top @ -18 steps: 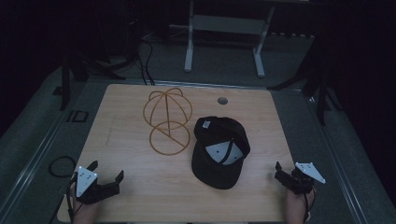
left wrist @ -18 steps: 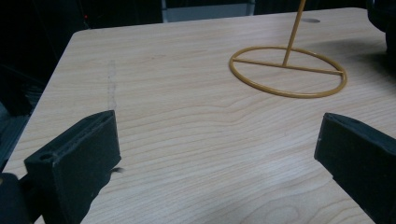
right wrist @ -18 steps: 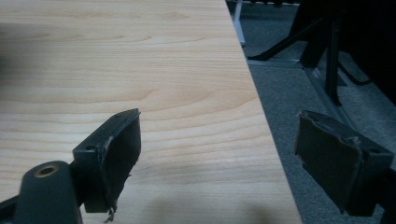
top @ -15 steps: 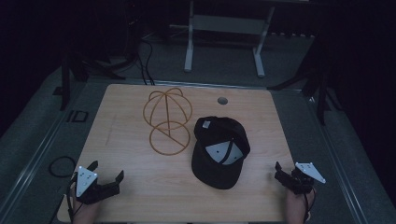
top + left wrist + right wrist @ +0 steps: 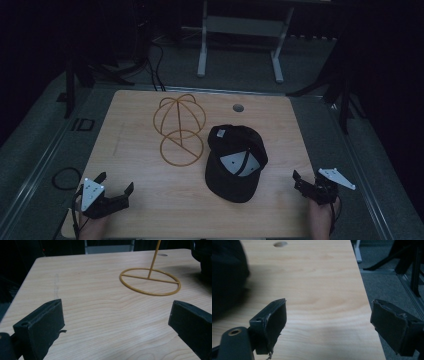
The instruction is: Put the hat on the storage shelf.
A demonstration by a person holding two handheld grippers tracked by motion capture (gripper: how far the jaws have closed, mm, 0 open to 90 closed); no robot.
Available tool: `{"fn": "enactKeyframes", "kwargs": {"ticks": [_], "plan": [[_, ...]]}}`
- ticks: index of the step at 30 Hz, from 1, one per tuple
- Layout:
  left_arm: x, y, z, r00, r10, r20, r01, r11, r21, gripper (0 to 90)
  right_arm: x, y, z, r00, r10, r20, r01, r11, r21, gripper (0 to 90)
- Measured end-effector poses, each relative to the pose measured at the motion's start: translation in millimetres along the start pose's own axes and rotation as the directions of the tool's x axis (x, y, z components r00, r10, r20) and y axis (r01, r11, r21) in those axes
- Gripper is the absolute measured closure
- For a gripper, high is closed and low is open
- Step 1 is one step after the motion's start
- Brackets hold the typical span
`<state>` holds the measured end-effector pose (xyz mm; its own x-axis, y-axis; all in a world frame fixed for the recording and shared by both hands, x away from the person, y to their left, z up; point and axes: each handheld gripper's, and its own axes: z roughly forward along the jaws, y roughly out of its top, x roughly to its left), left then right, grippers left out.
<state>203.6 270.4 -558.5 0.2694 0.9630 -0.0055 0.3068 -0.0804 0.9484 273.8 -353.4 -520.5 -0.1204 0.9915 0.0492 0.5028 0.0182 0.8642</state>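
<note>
Left gripper (image 5: 116, 189) and right gripper (image 5: 301, 179): jaws apart, empty, at near table corners. Between them: black fabric baseball cap (image 5: 235, 161), upturned; yellow wire hat stand (image 5: 178, 129) just beside it.

Cap (image 5: 227, 277) cut off at left edge, dark and blurred beside the table (image 5: 317, 290). Stand (image 5: 150, 281) cropped at top above its ring; dome unseen.

worktop (image 5: 150, 200): light wood with wavy grain lines, smooth, a soft shine
cap (image 5: 235, 165): black cloth, dull, with a pale grey patch inside
hat stand (image 5: 179, 131): thin yellow metal wire, smooth
left claw (image 5: 116, 186): black, matt pads
right claw (image 5: 298, 181): black, matt pads with rough, worn edges
</note>
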Motion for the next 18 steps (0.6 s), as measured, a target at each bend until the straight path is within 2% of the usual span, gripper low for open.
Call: {"fn": "enactKeyframes", "kwargs": {"ticks": [2,7,11,13,16,17,18], "plan": [[0.6,-0.1,0.5,1.0000,-0.002,-0.001,0.002,1.0000,0.007,0.7,4.0,9.7,-6.0,0.9998,-0.002,-0.018,0.002,1.000,-0.011,13.3],[1.9,0.5,-0.3,0.9977,-0.056,0.038,0.056,0.9984,-0.011,0.8,16.3,37.5,-22.3,0.9972,-0.025,-0.070,0.021,0.999,-0.048,13.1],[1.5,3.4,-2.2,0.9946,-0.078,0.068,0.079,0.9969,-0.005,0.7,29.3,60.9,-37.1,0.9928,-0.058,-0.105,0.047,0.993,-0.106,12.8],[-0.6,5.5,-3.1,0.9967,-0.061,0.054,0.060,0.9980,0.020,0.7,36.0,72.3,-43.0,0.9898,-0.076,-0.120,0.060,0.990,-0.130,12.5],[-4.8,7.4,-2.9,0.9972,-0.036,0.065,0.032,0.9977,0.060,0.7,47.1,87.8,-49.3,0.9860,-0.094,-0.138,0.075,0.987,-0.140,11.7],[-4.8,7.4,-2.9,0.9972,-0.036,0.065,0.032,0.9977,0.060,0.7,47.1,87.8,-49.3,0.9860,-0.094,-0.138,0.075,0.987,-0.140,11.7],[-7.5,8.1,-2.4,0.9966,-0.022,0.079,0.016,0.9973,0.072,0.7,51.5,92.5,-51.1,0.9853,-0.099,-0.139,0.080,0.987,-0.141,11.6]]}}
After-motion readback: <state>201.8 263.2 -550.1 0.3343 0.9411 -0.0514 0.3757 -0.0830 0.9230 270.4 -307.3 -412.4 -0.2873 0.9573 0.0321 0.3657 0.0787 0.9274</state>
